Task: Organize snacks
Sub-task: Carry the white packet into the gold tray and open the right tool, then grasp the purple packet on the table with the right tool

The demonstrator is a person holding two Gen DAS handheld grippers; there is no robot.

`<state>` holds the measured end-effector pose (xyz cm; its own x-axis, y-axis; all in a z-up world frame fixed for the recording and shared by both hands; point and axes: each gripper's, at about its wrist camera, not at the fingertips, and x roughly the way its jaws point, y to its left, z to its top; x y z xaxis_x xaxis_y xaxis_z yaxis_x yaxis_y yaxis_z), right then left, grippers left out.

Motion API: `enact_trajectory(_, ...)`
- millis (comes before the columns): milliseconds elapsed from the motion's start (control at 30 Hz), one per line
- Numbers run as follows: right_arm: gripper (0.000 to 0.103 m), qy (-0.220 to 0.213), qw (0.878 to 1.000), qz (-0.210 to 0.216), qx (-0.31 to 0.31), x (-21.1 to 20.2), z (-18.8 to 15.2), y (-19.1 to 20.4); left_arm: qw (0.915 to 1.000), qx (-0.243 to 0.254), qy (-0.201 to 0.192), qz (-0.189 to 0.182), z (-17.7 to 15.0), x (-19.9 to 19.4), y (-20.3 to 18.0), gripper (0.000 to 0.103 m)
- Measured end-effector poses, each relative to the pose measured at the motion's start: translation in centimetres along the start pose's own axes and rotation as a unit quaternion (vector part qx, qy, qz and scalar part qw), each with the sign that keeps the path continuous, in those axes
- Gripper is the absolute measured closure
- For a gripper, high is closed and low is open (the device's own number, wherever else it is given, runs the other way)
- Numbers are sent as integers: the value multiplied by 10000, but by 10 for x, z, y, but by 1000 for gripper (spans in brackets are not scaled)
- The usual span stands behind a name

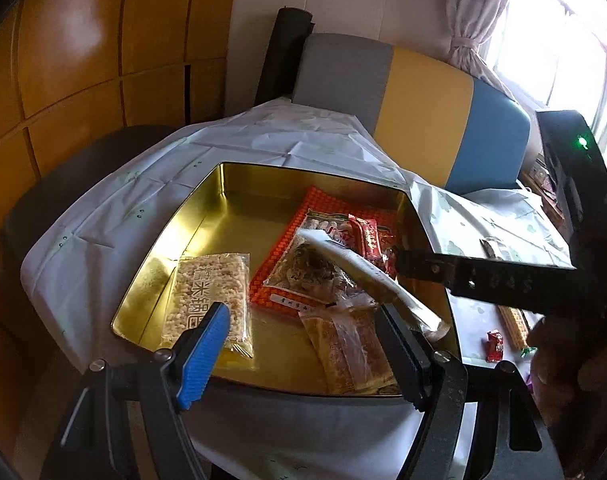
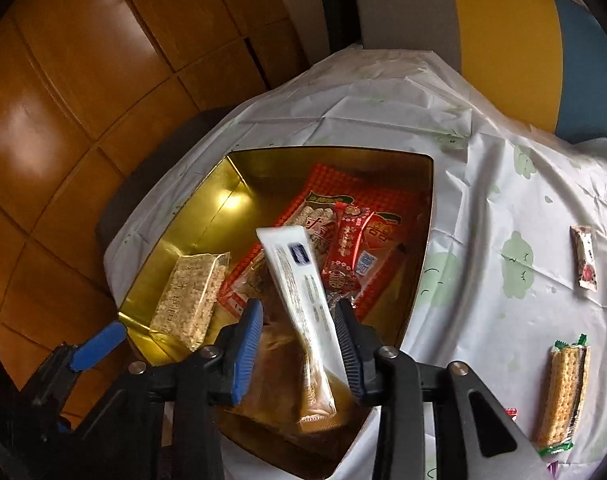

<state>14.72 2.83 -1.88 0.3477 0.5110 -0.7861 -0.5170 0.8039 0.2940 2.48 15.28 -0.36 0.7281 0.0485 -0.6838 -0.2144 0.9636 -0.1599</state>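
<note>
The gold tin (image 2: 417, 216) already holds several snacks, a rice-crisp pack (image 2: 189, 296) and red packets (image 2: 349, 240) among them. The right tool (image 2: 299, 328) hangs over the tin, fingers apart, white packet (image 2: 303, 292) between them, while the left tool (image 1: 299, 344) waits empty and spread wide. Outside the tin, a wafer bar (image 2: 561, 392) and a small sachet (image 2: 583, 258) lie on the tabletop (image 2: 483, 160), unsorted.
</note>
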Motion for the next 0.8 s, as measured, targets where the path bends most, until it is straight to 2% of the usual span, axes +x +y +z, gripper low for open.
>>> enact_trajectory(367,65,-263,9991,-293,186,-38,-30,-26,9999,158,38,-45,-3,1,-9,27)
enact_trajectory(800,65,-319,9910,-1093,698,-92,-95,-89,9990,430,35,-150,-5,-4,-28,27)
